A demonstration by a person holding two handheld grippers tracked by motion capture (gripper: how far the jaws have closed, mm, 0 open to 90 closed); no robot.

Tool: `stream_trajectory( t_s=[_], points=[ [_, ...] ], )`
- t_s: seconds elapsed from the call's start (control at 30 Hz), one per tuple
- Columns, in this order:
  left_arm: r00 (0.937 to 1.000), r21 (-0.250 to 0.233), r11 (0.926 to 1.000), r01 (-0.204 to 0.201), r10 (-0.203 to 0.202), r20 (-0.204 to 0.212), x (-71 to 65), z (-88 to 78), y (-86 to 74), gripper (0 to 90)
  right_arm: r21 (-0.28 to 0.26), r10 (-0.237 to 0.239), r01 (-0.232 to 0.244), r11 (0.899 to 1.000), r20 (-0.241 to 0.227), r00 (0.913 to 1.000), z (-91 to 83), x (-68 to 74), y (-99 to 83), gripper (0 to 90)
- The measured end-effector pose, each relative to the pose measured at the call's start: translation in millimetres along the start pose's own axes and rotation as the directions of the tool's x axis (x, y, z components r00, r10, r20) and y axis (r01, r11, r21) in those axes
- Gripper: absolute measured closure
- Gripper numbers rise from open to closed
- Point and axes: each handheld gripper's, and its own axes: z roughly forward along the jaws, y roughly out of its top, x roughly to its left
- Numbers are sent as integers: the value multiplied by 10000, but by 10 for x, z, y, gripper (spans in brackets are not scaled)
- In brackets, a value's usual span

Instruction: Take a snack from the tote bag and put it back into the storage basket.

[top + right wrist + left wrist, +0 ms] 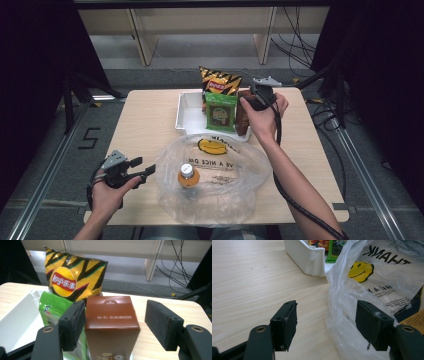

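1. While my right gripper point(115, 326) stands at the white tray point(183, 114), its jaws are spread around the brown carton point(111, 325): one pad sits at or just beside one side, the other stands clear of the far side, so nothing is clamped.
2. That carton stands upright at the tray's right end, with the green packet point(220, 111) just beside it and the yellow chip bag point(220, 81) upright behind both.
3. I see the tray's left half bare and white.
4. Nearer to me lies the clear plastic bag point(220, 175), its mouth toward the tray, touching the tray's near wall; an orange bottle point(188, 176) with a pale cap lies inside it.
5. My left gripper point(325, 326) waits at the bag's left edge, jaws wide apart; a fold of bag film lies between them, pressed by neither pad.
6. Left of the tray and bag, the wooden table point(142, 120) offers open room; the tray sits close to the table's far edge.
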Motion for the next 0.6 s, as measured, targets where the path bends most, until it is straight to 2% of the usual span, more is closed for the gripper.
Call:
stream_trajectory(
  t_s=[0.03,0.17,0.2,0.23,0.27,0.43,0.47,0.53,0.57,0.6],
  points=[
    [10000,8,10000,-1,1,-4,1,1,-1,335,-145,-163,161,9998,-130,9998,-5,-19,3,334],
    [9999,25,9999,109,-109,-13,-11,7,-3,335,-292,-65,60,9996,-189,9998,-75,-29,23,333],
    [10000,42,10000,-19,19,-5,-8,5,0,335,-286,-121,115,9995,-197,9997,-85,-38,25,332],
    [10000,36,10000,-16,16,-12,-9,6,0,335,-349,-95,83,9994,-349,9993,-87,-49,25,330],
    [10000,39,10000,-11,11,-8,-9,6,0,335,-372,-164,153,9992,-306,9994,-92,-57,22,329],
    [10000,34,9999,95,-95,9,-9,8,-4,335,-516,-122,96,9986,-487,9987,-145,-87,-24,336],
    [9999,21,9999,109,-109,-1,-10,7,-5,335,-527,4,-33,9986,-535,9986,-167,-84,-36,337],
    [9999,18,9999,101,-101,7,-9,8,-5,335,-591,-110,76,9982,-580,9983,-201,-105,-68,349],
    [10000,30,9999,98,-98,9,-9,10,-5,335,-562,56,-92,9984,-641,9979,-223,-104,-81,358],
    [10000,37,10000,55,-55,0,-7,10,-4,335,-633,-136,96,9979,-637,9979,-230,-122,-96,370]
  ],
)
